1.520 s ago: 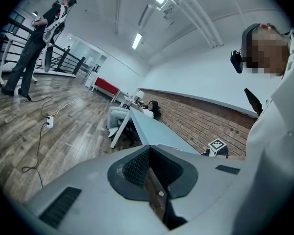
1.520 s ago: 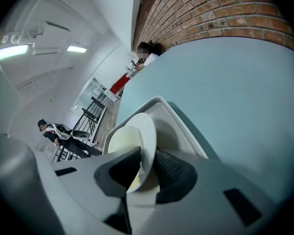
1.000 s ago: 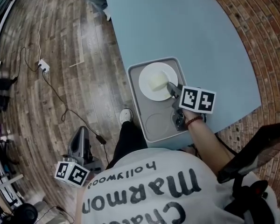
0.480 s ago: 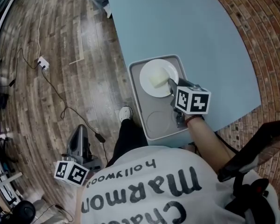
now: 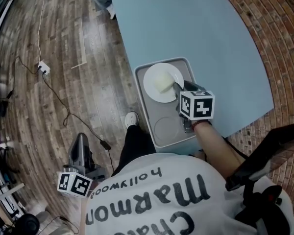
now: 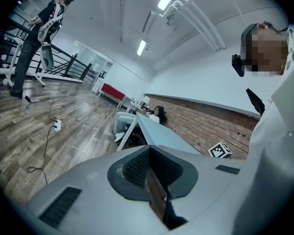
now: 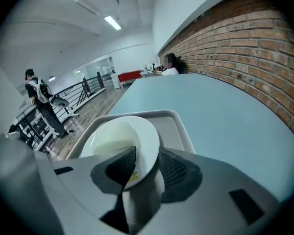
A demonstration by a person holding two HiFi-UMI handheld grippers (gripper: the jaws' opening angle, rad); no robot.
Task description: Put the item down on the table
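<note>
A white plate (image 5: 161, 82) with a pale patch in its middle lies on the far half of a grey tray (image 5: 157, 126) on the light blue table (image 5: 196, 28). My right gripper (image 5: 179, 89) reaches over the tray to the plate's near rim. In the right gripper view the plate (image 7: 120, 141) has its rim between the jaws of the right gripper (image 7: 146, 163). These jaws have just been opening and stand wide, with a gap beside the rim. My left gripper (image 5: 82, 143) hangs over the wooden floor, far from the table. In its own view the left gripper (image 6: 149, 153) has its tips together and holds nothing.
The tray (image 7: 179, 126) sits at the table's near edge, with a round recess in its near half. A power strip (image 5: 44, 68) and cable lie on the floor. A shoe (image 5: 132, 120) is beside the table. Dark equipment (image 5: 264, 160) stands at the right.
The right gripper has rolled, so its marker cube now shows one face where it showed two. The plate has shifted slightly left on the tray. The left gripper has hardly moved.
</note>
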